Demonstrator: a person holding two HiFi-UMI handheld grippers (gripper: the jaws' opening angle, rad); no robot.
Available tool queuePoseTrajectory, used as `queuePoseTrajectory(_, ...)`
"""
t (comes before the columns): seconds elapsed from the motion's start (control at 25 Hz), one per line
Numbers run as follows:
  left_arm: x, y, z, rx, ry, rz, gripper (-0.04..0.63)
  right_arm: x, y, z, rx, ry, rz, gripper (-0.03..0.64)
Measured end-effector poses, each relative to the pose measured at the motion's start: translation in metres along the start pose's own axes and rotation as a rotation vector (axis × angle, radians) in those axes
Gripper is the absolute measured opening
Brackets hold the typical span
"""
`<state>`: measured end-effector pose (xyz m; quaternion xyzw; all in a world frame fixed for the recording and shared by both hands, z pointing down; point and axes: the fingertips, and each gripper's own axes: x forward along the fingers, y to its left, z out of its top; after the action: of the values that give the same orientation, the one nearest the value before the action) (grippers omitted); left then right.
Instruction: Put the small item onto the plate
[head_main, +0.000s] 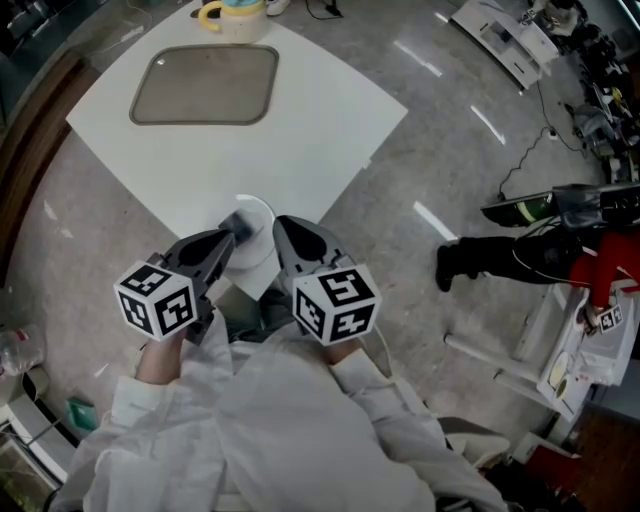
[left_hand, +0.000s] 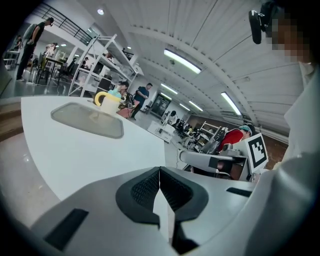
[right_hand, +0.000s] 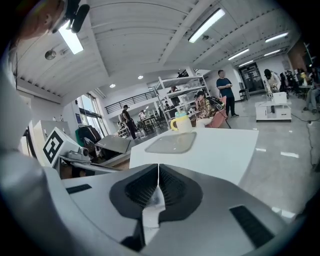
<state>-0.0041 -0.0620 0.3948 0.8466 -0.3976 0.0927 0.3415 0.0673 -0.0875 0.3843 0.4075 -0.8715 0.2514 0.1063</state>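
One plate (head_main: 257, 214) between left tool (head_main: 237, 226), right tool (head_main: 281, 226)

White table (head_main: 300, 130), white plate (head_main: 258, 215) at jaws; grey tray (head_main: 205, 85) beyond, cream mug (head_main: 232, 18), yellow handle (head_main: 209, 14). Jaws grey, pads (left_hand: 142, 192) black, ribbed. Cubes (head_main: 157, 300) black-white squares. Sleeves (head_main: 250, 420) white.

The right gripper (right_hand: 158, 167) has its jaws pressed together, the dark ribbed pads meeting along one thin line in the near middle. Past them a white table (right_hand: 220, 150) runs away to the far side, bearing a flat grey tray (right_hand: 172, 142) and, at its far edge just behind the tray, a pale mug (right_hand: 181, 123) with a yellow handle. To the left, beside the table, is the left gripper (right_hand: 120, 143) with its marker cube (right_hand: 52, 145), and far off several people (right_hand: 226, 92) stand near white shelves (right_hand: 182, 92) under long ceiling lights (right_hand: 207, 25).
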Motion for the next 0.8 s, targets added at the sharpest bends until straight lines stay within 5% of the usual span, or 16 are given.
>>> queuePoseTrajectory(0.4, -0.012, 0.008, 0.002, 0.001, 0.033, -0.066, 0.011, 0.005, 0.007, -0.010, 0.058, 0.015, -0.052, 0.017)
queuePoseTrajectory(0.8, -0.017, 0.036, 0.001, -0.035, 0.048, -0.008, 0.011, 0.010, 0.005, -0.023, 0.089, 0.051, -0.074, 0.017)
